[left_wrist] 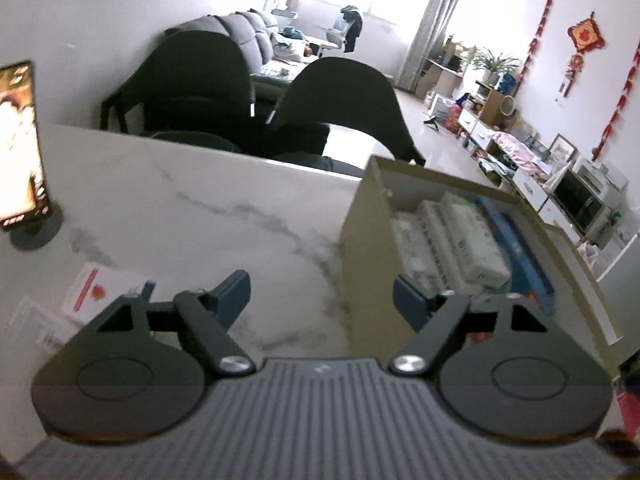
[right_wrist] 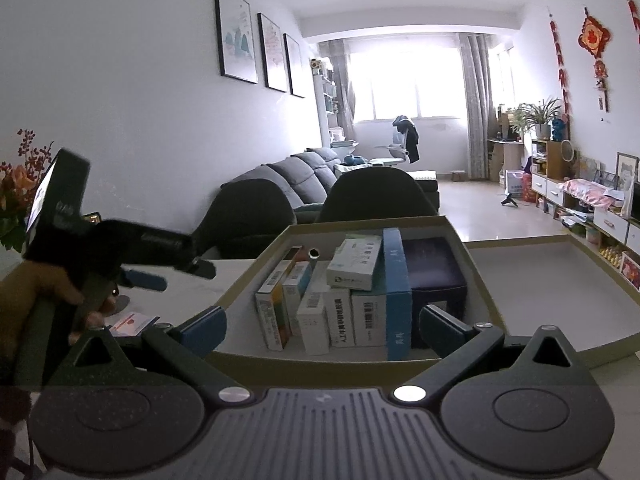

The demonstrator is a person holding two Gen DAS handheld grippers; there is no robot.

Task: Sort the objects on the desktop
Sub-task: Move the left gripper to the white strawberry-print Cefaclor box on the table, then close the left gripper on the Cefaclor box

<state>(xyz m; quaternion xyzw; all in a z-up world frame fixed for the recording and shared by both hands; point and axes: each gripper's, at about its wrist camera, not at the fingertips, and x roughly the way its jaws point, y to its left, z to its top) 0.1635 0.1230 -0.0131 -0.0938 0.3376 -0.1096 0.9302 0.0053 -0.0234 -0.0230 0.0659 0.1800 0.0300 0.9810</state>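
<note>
While both tools hang above the marble tabletop (left_wrist: 224, 200), neither has hold of anything: the left gripper (left_wrist: 322, 298) has its blue-padded fingers spread wide over bare stone, and the right gripper (right_wrist: 322, 328) is just as wide open, its fingers poised at the near rim of the cardboard box (right_wrist: 320, 364). Just under the left gripper's left finger lies a white card with a red emblem (left_wrist: 96, 292), flat on the table; the right wrist view catches the same card beside the person's hand (right_wrist: 48, 292), which grips the left tool's handle. To the right of the left gripper stands the box, its tan wall close to the right finger. Inside it, medicine packets (right_wrist: 320, 304) stand upright in a row, with one white packet lying tilted on top of them; a tall blue box (right_wrist: 397, 296) stands on edge to their right, and a dark navy box (right_wrist: 434, 272) fills the far right corner. The box lid (right_wrist: 560, 280) lies open and hollow just beside the box on its right. Farther left, a lit phone (left_wrist: 18, 144) stands on a round stand. Beyond the table edge are two dark chairs (left_wrist: 344, 108), then a grey sofa (right_wrist: 296, 176) and a bright window.
</note>
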